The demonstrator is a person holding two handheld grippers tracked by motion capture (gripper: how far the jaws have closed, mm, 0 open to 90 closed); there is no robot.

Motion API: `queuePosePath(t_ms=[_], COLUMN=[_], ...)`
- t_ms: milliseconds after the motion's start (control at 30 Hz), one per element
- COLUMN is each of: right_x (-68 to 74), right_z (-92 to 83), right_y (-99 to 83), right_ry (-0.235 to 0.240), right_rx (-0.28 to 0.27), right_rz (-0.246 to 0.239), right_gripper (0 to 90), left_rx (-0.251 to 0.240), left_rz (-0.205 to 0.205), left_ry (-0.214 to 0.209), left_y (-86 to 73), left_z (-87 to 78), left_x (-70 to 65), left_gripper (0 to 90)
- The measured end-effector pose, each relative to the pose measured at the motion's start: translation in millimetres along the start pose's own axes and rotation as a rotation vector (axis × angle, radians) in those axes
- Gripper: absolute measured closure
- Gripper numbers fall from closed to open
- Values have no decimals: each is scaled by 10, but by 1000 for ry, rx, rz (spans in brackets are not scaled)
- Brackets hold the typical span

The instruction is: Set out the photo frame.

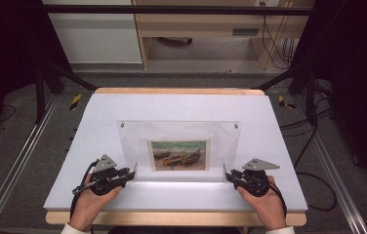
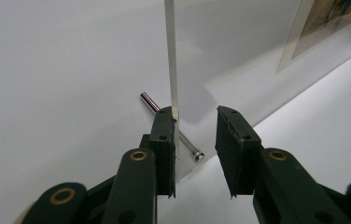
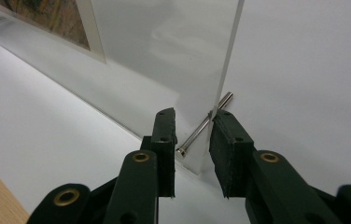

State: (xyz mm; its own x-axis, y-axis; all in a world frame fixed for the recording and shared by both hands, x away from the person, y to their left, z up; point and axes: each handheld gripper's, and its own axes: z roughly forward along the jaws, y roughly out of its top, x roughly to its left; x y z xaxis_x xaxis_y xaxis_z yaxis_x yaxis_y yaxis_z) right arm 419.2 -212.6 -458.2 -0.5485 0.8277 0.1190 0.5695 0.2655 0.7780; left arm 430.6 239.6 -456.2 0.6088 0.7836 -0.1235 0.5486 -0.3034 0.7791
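In the high view, the person's two forearms are coming in from the near edge of the table [image 1: 181, 218], one on either side of the clear acrylic frame [image 1: 178, 146]. The frame is standing upright on the white mat [image 1: 181, 105], holding a picture of boats [image 1: 178, 155] at its lower middle. The left hand [image 1: 90, 201] is resting on the mat at the frame's near left corner, pointing the left gripper [image 1: 132, 173] inward at that corner. The right hand [image 1: 264, 204] is mirroring it at the frame's near right corner, with the right gripper [image 1: 227, 173] aimed inward.

In the left gripper view, the left gripper [image 2: 194, 135] is lying low and level, its jaws standing apart. The frame's thin edge [image 2: 171, 56] is rising just in front of the left jaw's tip, touching or nearly touching it. A metal standoff pin [image 2: 171, 127] is crossing the frame's bottom corner, its head lying in the gap between the jaws. Neither pad is pressing on it, so the grip is loose.

In the right gripper view, the right gripper [image 3: 193, 133] is likewise held low with jaws parted. The frame's edge [image 3: 229, 56] is meeting the right jaw's tip, and the pin [image 3: 205, 125] through that corner is slanting into the gap, unclamped.
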Motion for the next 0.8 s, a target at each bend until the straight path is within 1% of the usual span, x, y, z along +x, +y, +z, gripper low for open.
queuePosePath(t_ms=[300, 567, 800], right_x=[4, -3, -2], right_z=[1, 3, 4], right_y=[-6, -9, -17], right_ry=[4, 2, -1], right_rx=[0, -2, -6], right_rz=[8, -11, -14], right_gripper=[714, 714, 713], left_rx=[2, 7, 7], left_rz=[5, 16, 16], left_ry=[2, 8, 8], left_y=[1, 3, 3], left_z=[0, -1, 0], left_x=[-5, -14, -14], left_gripper=[674, 673, 671])
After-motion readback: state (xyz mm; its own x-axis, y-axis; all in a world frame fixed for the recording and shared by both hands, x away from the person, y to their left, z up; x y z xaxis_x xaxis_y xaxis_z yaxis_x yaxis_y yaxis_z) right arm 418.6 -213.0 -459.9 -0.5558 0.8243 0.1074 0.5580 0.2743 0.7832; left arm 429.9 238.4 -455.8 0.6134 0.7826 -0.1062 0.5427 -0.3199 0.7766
